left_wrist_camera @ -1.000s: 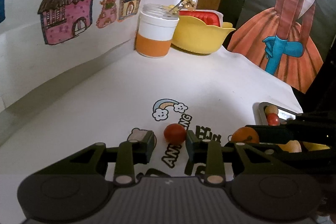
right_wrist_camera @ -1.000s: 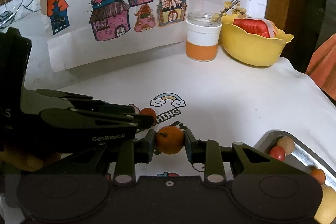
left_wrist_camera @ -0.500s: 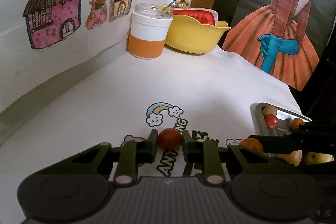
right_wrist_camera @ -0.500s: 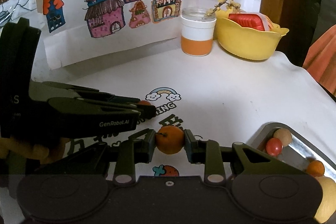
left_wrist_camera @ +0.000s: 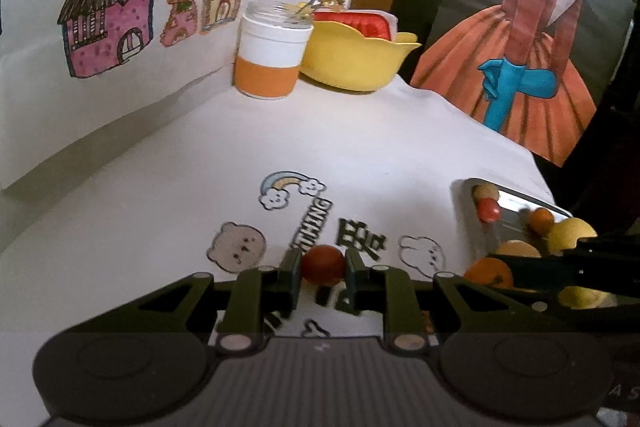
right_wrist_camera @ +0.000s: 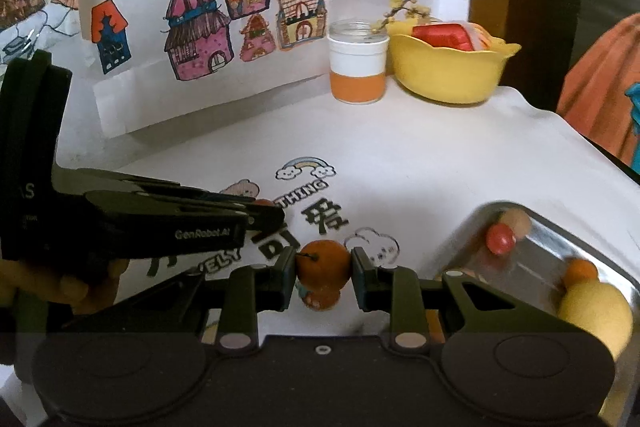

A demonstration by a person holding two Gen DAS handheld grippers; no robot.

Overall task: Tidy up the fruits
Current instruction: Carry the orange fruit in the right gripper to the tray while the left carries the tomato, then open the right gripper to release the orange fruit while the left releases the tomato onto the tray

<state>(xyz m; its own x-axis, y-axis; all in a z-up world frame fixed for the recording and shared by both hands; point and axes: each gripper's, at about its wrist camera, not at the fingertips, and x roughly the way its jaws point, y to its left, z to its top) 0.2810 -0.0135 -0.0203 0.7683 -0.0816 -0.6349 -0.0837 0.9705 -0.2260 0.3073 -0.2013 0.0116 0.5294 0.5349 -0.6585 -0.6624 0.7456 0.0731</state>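
A: What does each gripper have?

B: The left gripper (left_wrist_camera: 323, 269) has its jaws pressed against both sides of a small red fruit (left_wrist_camera: 323, 263), likely a tomato, low over the white printed tablecloth (left_wrist_camera: 360, 147). The right gripper (right_wrist_camera: 323, 269) pinches a small orange (right_wrist_camera: 323, 264) with a dark stem between its jaws, raised above the cloth.

A: How much room is there around them?

B: Ahead of both sets of jaws the cloth lies bare as far as the orange-and-white jar (left_wrist_camera: 272, 55) and the yellow bowl (left_wrist_camera: 360, 61) at the back wall. To the right of the right jaws sits the metal tray (right_wrist_camera: 608, 247), its near-left rim just beside the right finger. The cloth's right edge drops off just beyond the tray.

A: And between the two tools?

B: Tight. In the right wrist view the left gripper's fingers reach in from the left, ending just ahead and left of the orange.

A: What is in the tray?

B: A red cherry tomato (right_wrist_camera: 499, 240), a tan ball (right_wrist_camera: 518, 223), a small orange fruit (right_wrist_camera: 580, 269) and a large yellow fruit (right_wrist_camera: 596, 311), the last cut off by the gripper body.

A: Anything unclear?

B: A reddish round shape directly under the held orange; I cannot tell whether it is a fruit or a print. The tray's near end is hidden, and the tray region is blurred.
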